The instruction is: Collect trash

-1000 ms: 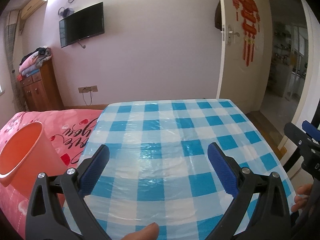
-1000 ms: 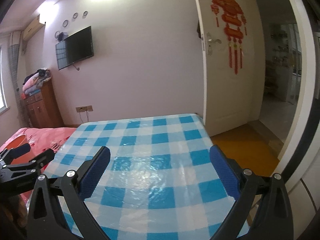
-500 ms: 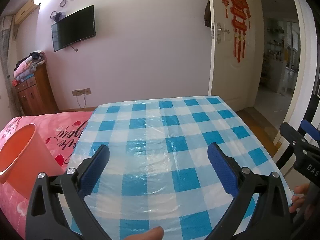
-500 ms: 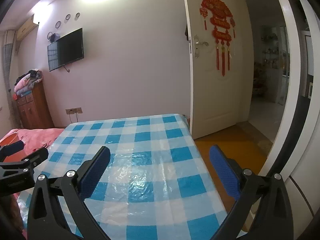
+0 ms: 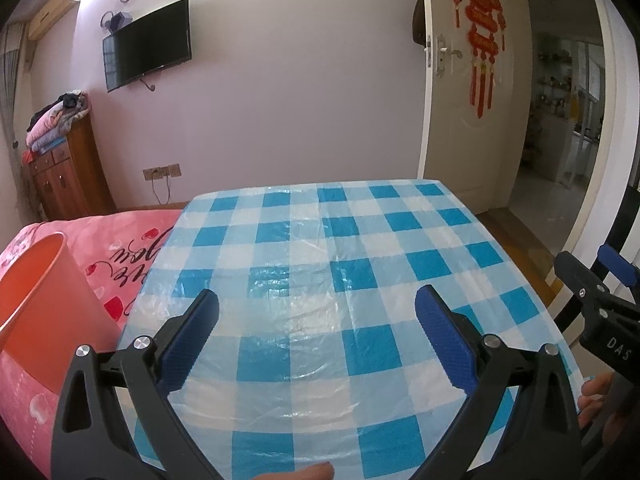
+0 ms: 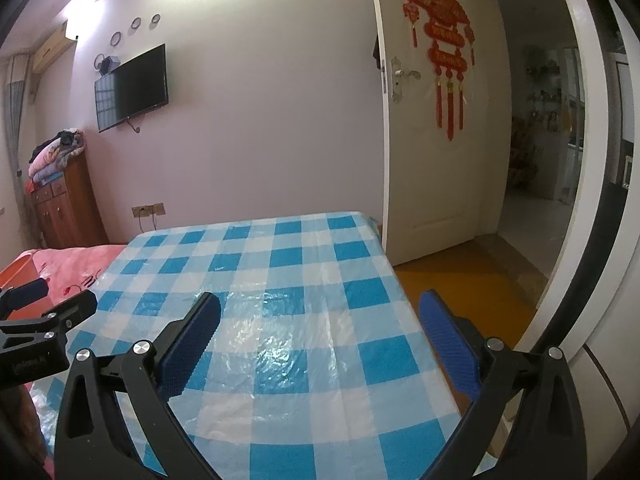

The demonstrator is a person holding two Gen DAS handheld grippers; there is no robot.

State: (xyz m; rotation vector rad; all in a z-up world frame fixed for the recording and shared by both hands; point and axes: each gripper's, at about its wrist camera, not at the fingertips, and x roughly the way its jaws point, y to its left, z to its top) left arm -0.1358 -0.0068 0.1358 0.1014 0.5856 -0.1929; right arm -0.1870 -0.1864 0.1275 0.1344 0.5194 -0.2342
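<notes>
Home bedroom, pink bedspread [image 5: 132,240], wall-mounted TV [image 5: 146,44], wooden dresser [image 5: 66,176], red door ornament [image 5: 478,28]

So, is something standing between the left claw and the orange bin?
Nothing visible does. The bin stands on the pink bedspread, to the left of the checked table. The left claw is open and empty above the table, and only the table's left edge lies between them. No trash shows in either view.

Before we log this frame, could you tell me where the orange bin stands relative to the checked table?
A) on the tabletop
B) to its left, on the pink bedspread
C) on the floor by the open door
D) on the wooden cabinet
B: the orange bin rests on the pink bedspread, left of the checked table.
</notes>
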